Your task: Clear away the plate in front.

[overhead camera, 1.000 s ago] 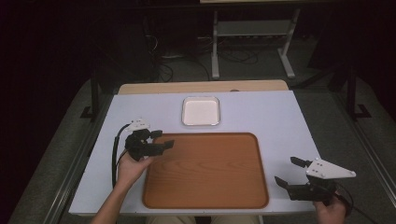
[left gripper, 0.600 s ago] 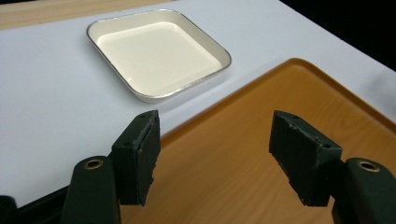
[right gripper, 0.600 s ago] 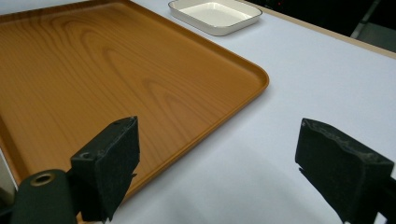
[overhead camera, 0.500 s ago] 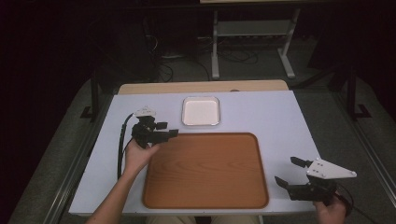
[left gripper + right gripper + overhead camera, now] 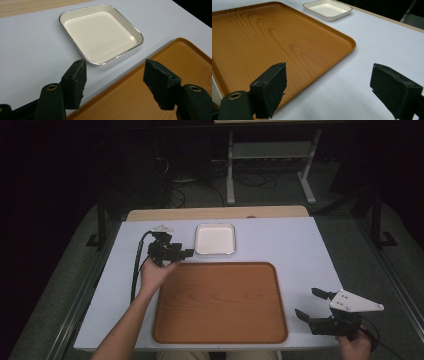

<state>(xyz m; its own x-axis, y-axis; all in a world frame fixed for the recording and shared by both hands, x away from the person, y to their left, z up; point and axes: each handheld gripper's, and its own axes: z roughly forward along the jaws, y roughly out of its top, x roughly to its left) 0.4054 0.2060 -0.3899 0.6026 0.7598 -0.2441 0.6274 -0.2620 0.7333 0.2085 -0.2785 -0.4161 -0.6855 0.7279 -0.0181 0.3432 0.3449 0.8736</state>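
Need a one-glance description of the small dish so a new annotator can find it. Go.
Start at the white table and find the big wooden tray at its centre. Just beyond the tray's far edge, toward its left end, sits the small dish, apart from the tray, with the open left gripper next to it. It is the square, cream-white, shallow one with rounded corners and a thin metallic rim, and it is empty.

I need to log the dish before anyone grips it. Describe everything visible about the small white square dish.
The small white square dish is shallow, with rounded corners, a thin metallic-looking rim and a glossy cream-white inside, possibly enamel. It is empty and lies flat on the white table, just beyond the wooden tray without touching it. The left gripper, open, points at its near corner; nothing touches the dish.
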